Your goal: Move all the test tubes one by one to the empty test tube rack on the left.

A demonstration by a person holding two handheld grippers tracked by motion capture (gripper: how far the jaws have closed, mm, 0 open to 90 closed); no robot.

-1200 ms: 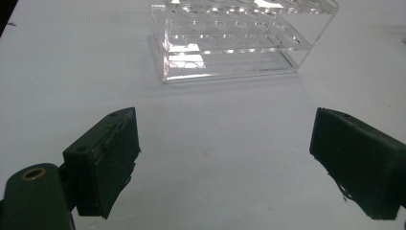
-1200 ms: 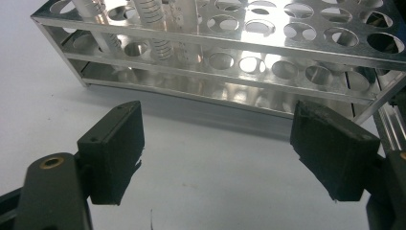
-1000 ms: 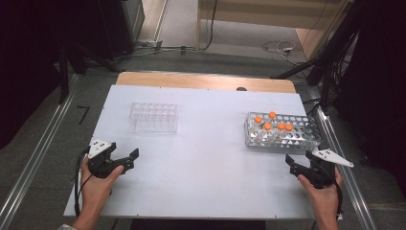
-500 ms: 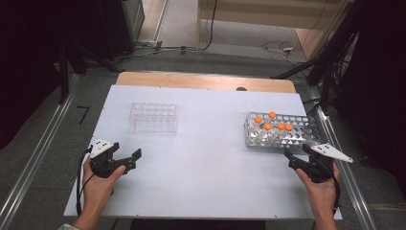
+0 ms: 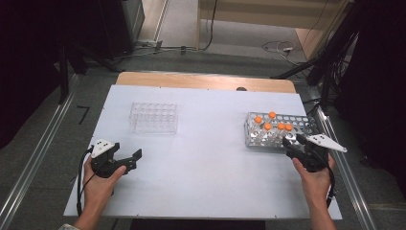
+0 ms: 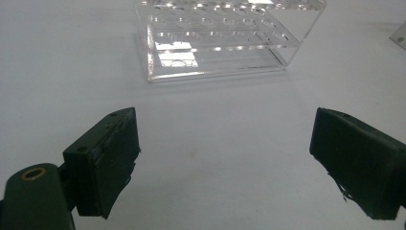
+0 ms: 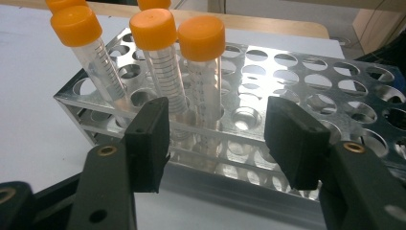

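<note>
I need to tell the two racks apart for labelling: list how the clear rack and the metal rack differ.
The clear rack is see-through plastic; the metal rack is shiny perforated metal. The clear rack's holes stand empty; the metal rack holds orange-capped tubes. The clear rack sits on the left half of the table, ahead of the left gripper; the metal rack lies right, just before the right gripper. Both are box-shaped with rows of round holes.

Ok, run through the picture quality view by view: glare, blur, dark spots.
High view: soft overall, white table evenly lit, surroundings fall into dark. Left gripper view: clear rack throws bright glare patches; near jaws slightly soft. Right gripper view: metal rack gleams with reflections, orange-capped tubes sharp, the topmost caps cut off by the frame edge.
</note>
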